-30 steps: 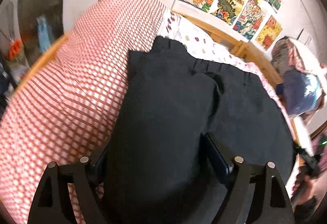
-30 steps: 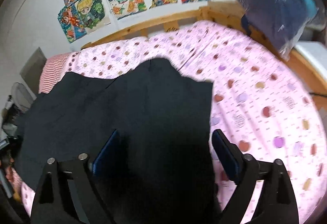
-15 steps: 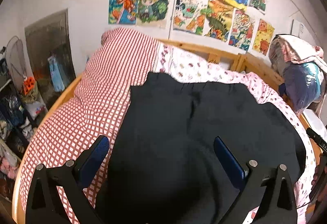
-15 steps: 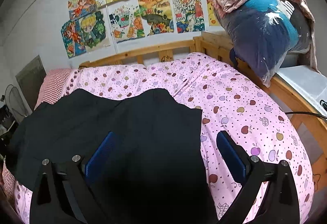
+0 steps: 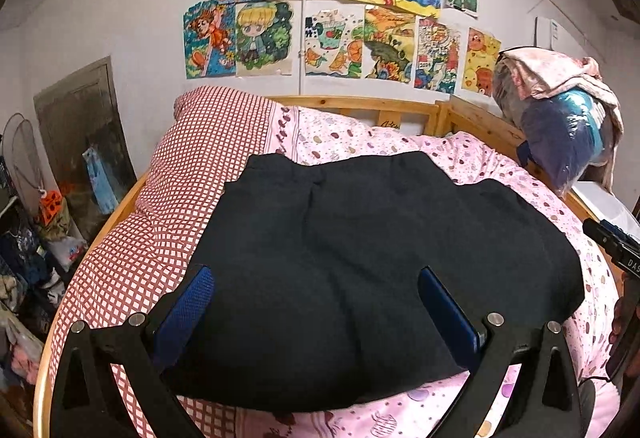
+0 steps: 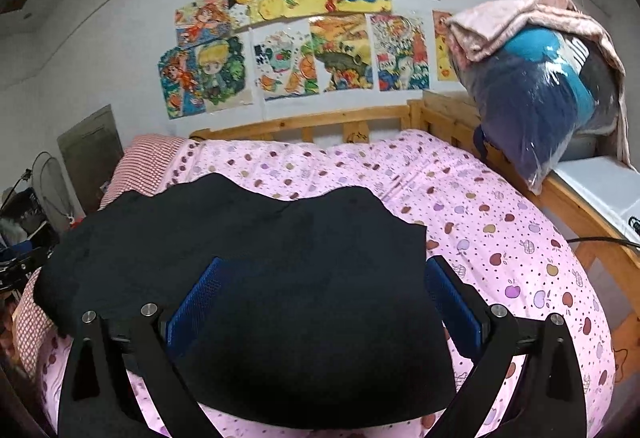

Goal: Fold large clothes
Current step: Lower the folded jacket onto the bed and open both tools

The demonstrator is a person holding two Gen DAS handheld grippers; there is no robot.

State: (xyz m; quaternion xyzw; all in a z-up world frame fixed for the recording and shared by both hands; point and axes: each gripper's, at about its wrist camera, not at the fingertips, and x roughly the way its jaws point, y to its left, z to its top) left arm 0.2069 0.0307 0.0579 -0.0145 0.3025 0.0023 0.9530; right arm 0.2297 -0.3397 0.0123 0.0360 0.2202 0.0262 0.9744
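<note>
Covering a pink spotted bedspread (image 6: pixel 500 222); black garment (image 5: pixel 360 258), wooden-framed bed (image 5: pixel 360 106).

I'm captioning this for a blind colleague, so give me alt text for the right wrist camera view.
A black garment lies spread on a pink apple-print bedsheet, with the open right gripper above its near edge. Behind are a wooden bed frame, colourful drawings on the wall, and a bagged bundle at right.

Left gripper (image 5: pixel 316 304): black angular frame w/ triangular cut-outs, silver screws, blue textured pads (image 5: pixel 186 308). Right gripper (image 6: pixel 324 300): same build, black frame, blue mesh-pattern pads (image 6: pixel 452 302), round silver screws near finger bases.
</note>
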